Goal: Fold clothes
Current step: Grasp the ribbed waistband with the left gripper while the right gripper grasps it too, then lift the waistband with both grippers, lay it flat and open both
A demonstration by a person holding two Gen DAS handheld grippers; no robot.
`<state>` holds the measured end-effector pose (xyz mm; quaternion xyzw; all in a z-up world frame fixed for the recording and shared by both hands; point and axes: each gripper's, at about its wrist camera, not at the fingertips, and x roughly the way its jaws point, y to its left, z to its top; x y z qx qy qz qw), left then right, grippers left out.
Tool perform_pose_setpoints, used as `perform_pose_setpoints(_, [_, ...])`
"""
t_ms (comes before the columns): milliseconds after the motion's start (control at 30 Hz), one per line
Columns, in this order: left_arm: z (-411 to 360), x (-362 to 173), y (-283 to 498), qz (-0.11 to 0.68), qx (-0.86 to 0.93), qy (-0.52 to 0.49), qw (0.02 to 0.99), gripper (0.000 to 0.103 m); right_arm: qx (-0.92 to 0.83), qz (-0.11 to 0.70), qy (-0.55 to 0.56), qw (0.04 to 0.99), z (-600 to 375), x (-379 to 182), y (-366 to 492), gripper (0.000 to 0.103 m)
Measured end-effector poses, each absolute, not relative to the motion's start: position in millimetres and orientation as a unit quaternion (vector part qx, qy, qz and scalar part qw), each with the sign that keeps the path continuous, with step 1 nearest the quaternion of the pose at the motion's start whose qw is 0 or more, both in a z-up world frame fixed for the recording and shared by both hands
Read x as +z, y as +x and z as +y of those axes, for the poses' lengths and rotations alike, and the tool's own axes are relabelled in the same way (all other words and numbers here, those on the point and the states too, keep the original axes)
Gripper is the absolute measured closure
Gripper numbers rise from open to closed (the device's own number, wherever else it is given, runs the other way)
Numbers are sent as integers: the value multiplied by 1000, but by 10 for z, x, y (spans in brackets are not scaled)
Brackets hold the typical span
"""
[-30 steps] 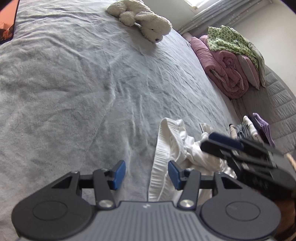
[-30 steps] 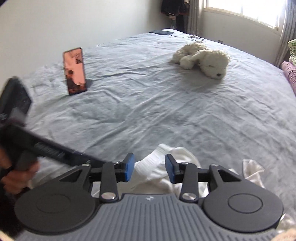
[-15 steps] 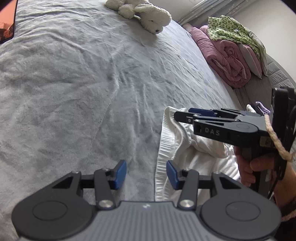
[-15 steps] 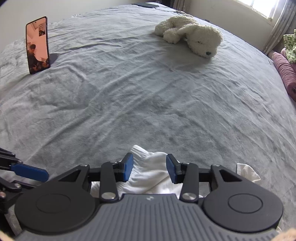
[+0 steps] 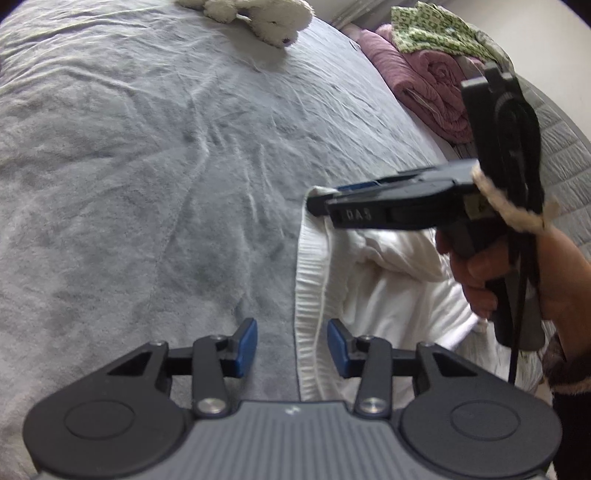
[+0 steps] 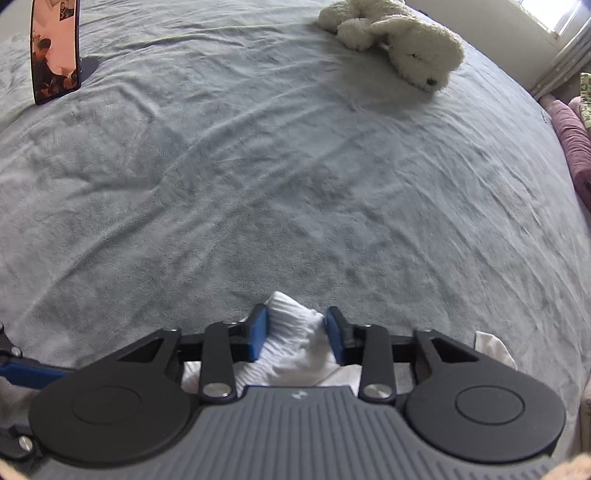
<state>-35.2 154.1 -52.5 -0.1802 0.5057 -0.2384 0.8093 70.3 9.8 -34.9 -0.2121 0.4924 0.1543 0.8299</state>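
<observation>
So the right gripper (image 6: 296,336) is closing its jaws on the white garment's (image 5: 388,295) ribbed corner (to lift it, I'd guess), while the left gripper (image 5: 291,347) hangs open over the hem.

Cream plush dog (image 6: 402,44) on grey bedspread (image 6: 258,184), propped phone (image 6: 55,51), pink quilt (image 5: 432,92) under green-patterned cloth (image 5: 432,29)

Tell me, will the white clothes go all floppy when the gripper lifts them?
Probably floppy: the white garment lies crumpled in soft folds on the grey bedcover. Its ribbed hem bunches between the closing right gripper, so it likely squashes easily. It looks thin, so probably light, and the rest should dangle.
</observation>
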Motion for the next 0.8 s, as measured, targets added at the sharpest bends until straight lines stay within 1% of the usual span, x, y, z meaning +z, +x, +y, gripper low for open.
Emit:
perform_pose_setpoints(33, [1518,-520,-365,506,-243,-171,810,58,152,492,-215,830,102,-355,709,82])
perform_pose_setpoints(100, [1490,-515,-399,507,-253,-157,809,58,145,482,-231,833,148,-323,685,82])
perform_pose_setpoints(133, [1477,-512,-417,507,-258,-151,808,58,141,472,-239,837,168,-297,669,84])
perform_pose_setpoints(167, [1470,-513,-427,507,-261,-147,808,58,137,459,-244,843,177,-256,652,86])
perform_pose_setpoints(367, [1474,-551,-429,508,-255,-152,809,60,131,365,-230,892,151,157,520,88])
perform_pose_setpoints(400, [1473,-555,-428,508,-252,-153,809,63,129,351,-228,899,148,223,497,88])
perform_pose_setpoints(433, [1471,-559,-420,507,-248,-152,811,68,127,341,-228,903,153,272,476,88])
perform_pose_setpoints(500, [1469,-570,-413,508,-241,-153,813,73,123,321,-227,911,173,360,443,88])
perform_pose_setpoints(567, [1475,-574,-413,506,-239,-156,814,82,121,310,-226,916,194,407,442,88])
perform_pose_setpoints(600, [1478,-577,-411,506,-237,-160,814,90,121,306,-225,917,203,426,441,88])
perform_pose_setpoints(633, [1484,-578,-409,504,-233,-162,816,95,121,305,-226,917,214,429,448,88])
perform_pose_setpoints(700, [1495,-547,-390,495,-222,-163,824,99,118,303,-229,918,239,408,476,88])
perform_pose_setpoints(800, [1572,-455,-366,476,-201,-166,840,101,107,297,-233,920,264,373,548,88])
